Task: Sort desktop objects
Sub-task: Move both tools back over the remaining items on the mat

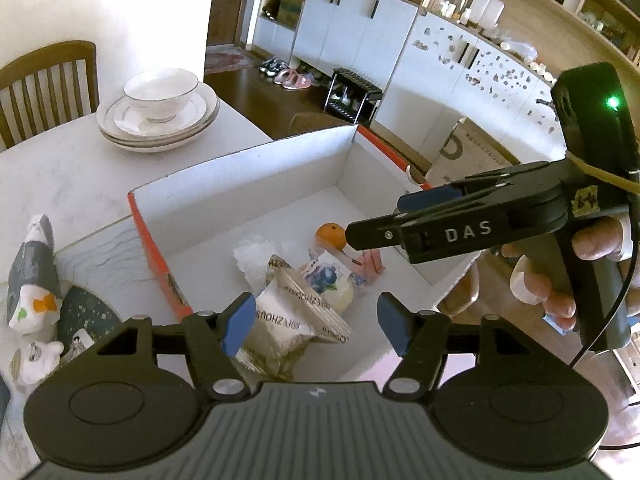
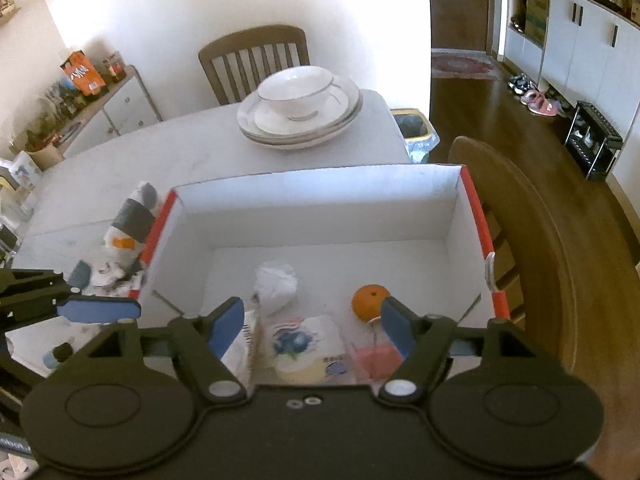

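From your left wrist, the left claw [image 1: 316,320] hangs apart and empty over the white box [image 1: 256,172], where snack packets [image 1: 288,320] and an orange [image 1: 330,234] lie sorted. From your right wrist, the right claw [image 2: 312,326] is likewise spread, gripping nothing; socks [image 2: 128,232] wait on the bench [image 2: 160,148].

My white marble-look table [image 2: 192,156] carries a stack of white plates [image 2: 300,120] at its far side, a white bowl [image 2: 296,90] seated on top. Nearer me stands an open white cardboard box [image 2: 320,208] with orange-red edges, its right side at the table's right edge. Just left of the box, rolled socks [image 2: 128,224] in grey, white and orange lie in a loose heap on the table top.
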A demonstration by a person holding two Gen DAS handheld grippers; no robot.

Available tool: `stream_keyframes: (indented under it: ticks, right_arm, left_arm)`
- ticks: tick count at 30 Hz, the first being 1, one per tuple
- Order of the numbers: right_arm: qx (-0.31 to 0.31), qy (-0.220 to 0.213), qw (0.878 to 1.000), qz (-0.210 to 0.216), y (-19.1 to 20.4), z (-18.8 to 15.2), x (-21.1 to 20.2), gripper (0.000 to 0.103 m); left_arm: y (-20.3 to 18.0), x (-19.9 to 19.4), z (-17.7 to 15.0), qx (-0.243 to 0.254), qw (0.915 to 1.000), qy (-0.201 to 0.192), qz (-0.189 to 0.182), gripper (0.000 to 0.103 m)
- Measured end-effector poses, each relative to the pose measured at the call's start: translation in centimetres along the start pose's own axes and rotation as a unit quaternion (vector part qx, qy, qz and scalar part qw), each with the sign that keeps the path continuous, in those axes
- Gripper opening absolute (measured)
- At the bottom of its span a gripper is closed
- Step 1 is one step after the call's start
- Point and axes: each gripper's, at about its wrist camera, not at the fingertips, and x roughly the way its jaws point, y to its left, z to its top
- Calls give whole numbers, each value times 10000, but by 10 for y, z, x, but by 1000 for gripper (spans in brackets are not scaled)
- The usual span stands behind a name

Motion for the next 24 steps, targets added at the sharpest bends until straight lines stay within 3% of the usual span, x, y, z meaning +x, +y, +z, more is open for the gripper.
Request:
stream_keyframes:
  ticks: [9,14,24]
  right_arm:
    - [-196,-326,9993,-22,35,-14,-18,90]
    - [-405,-542,9977,-21,62,-23,-23,99]
    - [-491,-772,9958,79,112,-30,-22,102]
  left_arm:
    - [17,-28,-22,107,9999,-102,-12,67]
    - [37,-45,-34,-21,9999,-101,-8,74]
    - [75,-76,-60,108,9996,-221,121,86]
